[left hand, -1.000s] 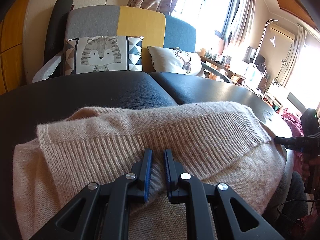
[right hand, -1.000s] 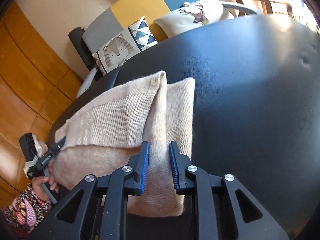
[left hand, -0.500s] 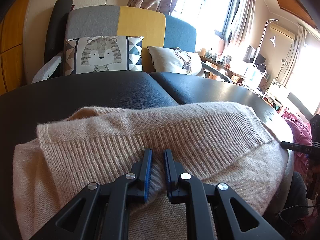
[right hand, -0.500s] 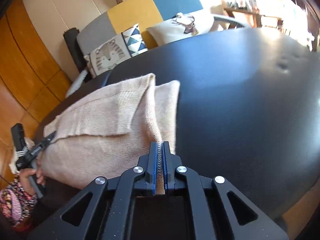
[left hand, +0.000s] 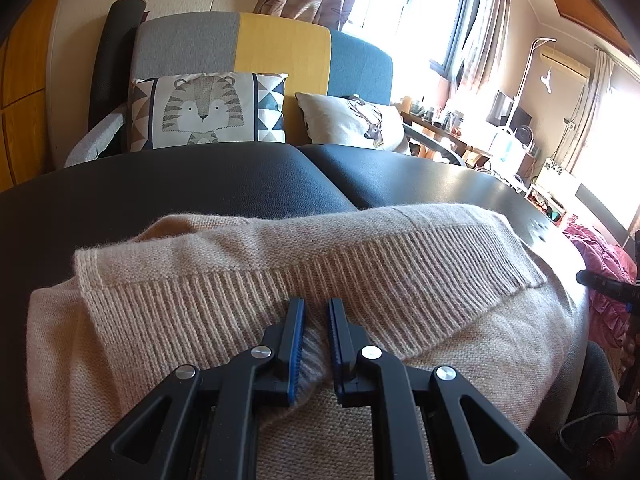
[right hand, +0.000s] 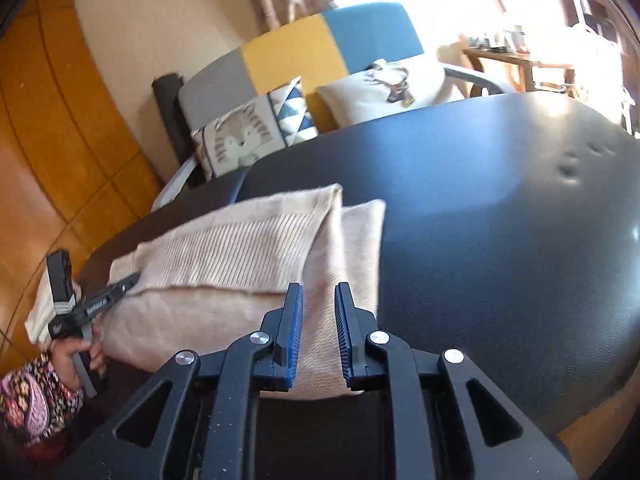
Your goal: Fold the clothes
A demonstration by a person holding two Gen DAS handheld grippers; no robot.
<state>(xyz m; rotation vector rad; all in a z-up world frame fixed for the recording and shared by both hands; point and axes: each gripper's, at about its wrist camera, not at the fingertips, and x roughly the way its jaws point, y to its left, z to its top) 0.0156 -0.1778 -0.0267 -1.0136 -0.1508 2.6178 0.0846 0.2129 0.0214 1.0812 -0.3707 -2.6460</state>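
A beige knit sweater (left hand: 360, 264) lies folded on the black padded table (left hand: 200, 184), its ribbed hem on top. My left gripper (left hand: 316, 304) is shut on a bunched fold of that hem and stays still. In the right wrist view the sweater (right hand: 240, 256) stretches away to the left. Above its near end hangs my right gripper (right hand: 318, 290), its jaws opening. The cloth shows between them but the pads do not press on it. The left gripper (right hand: 128, 282) shows at the sweater's far end, held by a hand (right hand: 76, 354) in a floral sleeve.
A grey, yellow and blue sofa (left hand: 280, 44) with a tiger cushion (left hand: 206, 110) and a deer cushion (left hand: 352, 120) stands behind the table. Orange wood panelling (right hand: 60, 140) is on the left. A cluttered desk (left hand: 440, 124) and pink cloth (left hand: 600, 256) are to the right.
My right gripper pinched the sweater's near edge half a second ago, then let go, spread its jaws, lifted and rolled. The left gripper and its hold on the hem have not changed.
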